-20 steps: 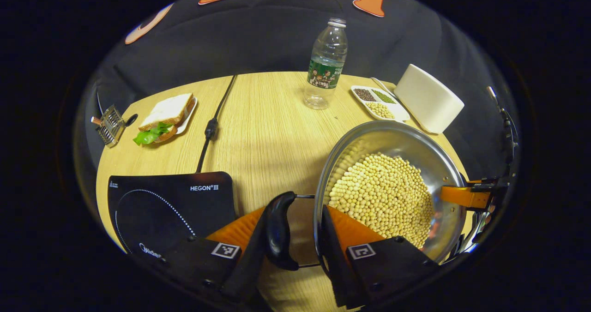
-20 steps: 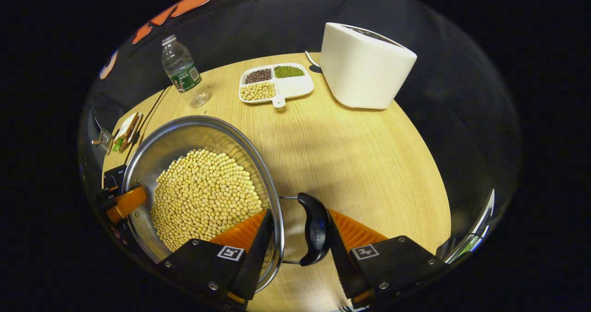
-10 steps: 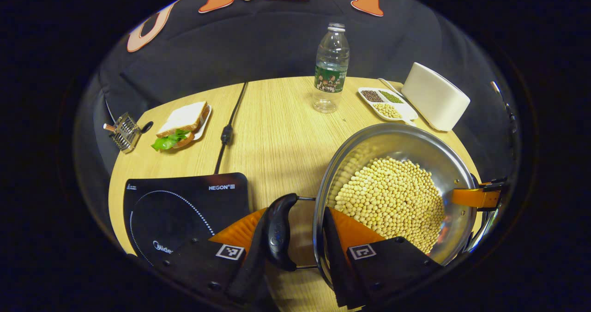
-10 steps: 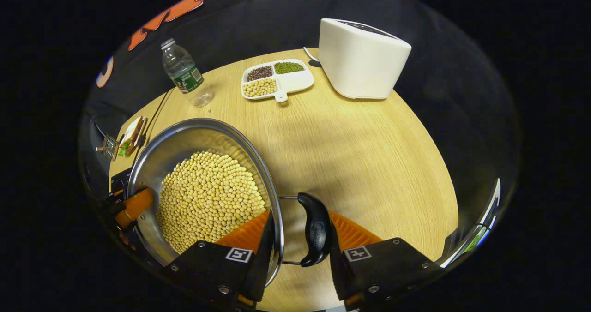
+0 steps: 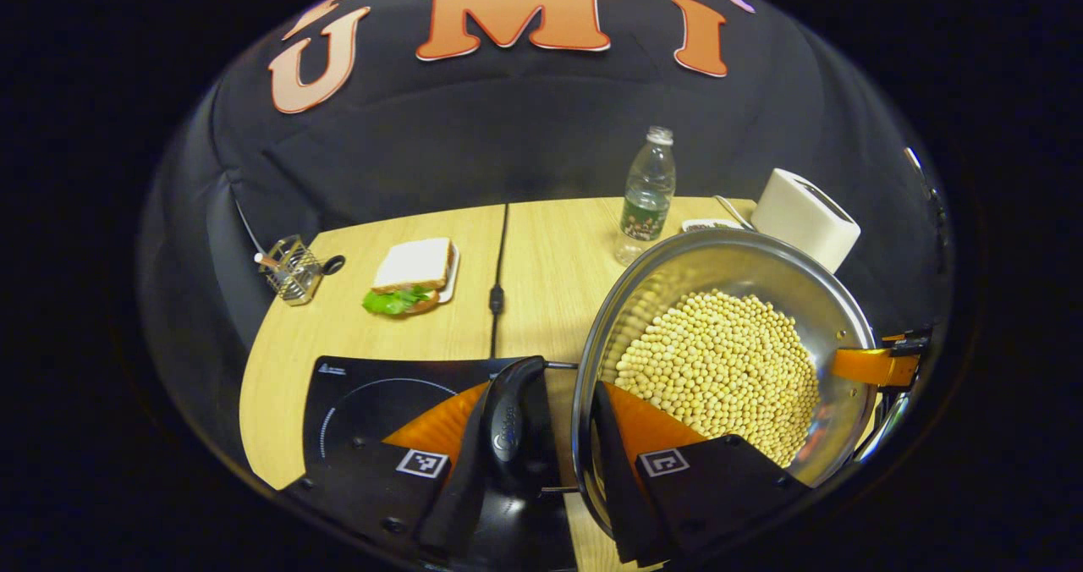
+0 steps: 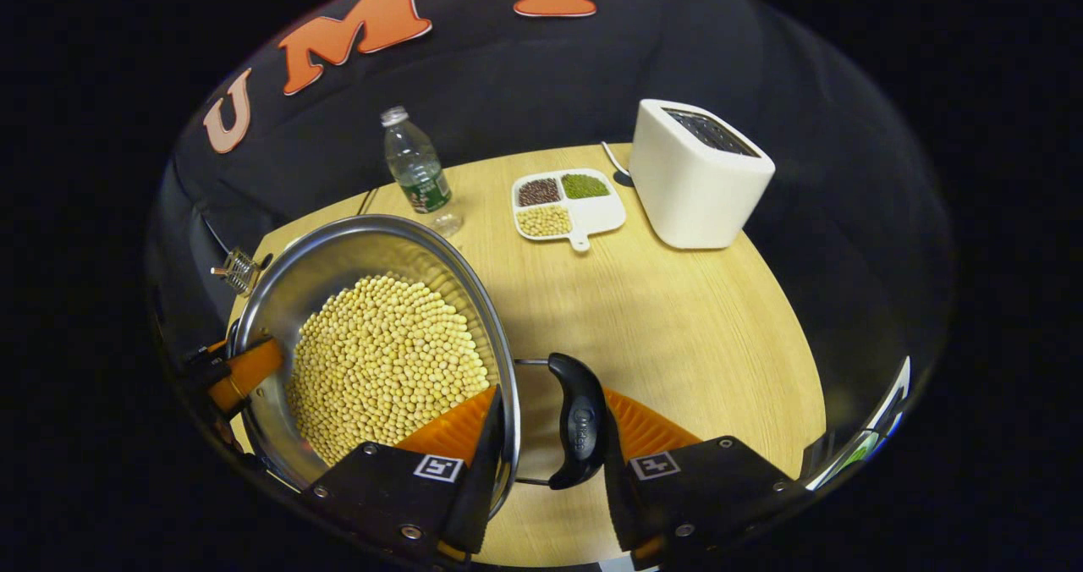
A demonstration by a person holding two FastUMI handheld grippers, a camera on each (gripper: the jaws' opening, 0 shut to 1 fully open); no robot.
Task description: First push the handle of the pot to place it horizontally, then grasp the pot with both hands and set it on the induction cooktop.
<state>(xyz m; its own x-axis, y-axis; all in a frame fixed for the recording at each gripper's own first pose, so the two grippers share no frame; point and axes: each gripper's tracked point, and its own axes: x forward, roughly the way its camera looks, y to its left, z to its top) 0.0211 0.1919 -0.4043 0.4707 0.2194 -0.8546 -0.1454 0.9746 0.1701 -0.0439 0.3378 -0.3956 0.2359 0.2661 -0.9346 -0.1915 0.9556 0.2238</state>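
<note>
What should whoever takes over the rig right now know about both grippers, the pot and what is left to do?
Left gripper: shut on the pot's left handle and rim.
Right gripper: shut on the right handle and rim.
Pot: full of soybeans, held by both grippers; it looks lifted, to the right of the induction cooktop, its left handle already over the cooktop's near right corner.
Done: both handles grasped.
Left: carry it leftward, level so no beans spill, centre it on the cooktop's ring, set it down, open both grippers.
</note>
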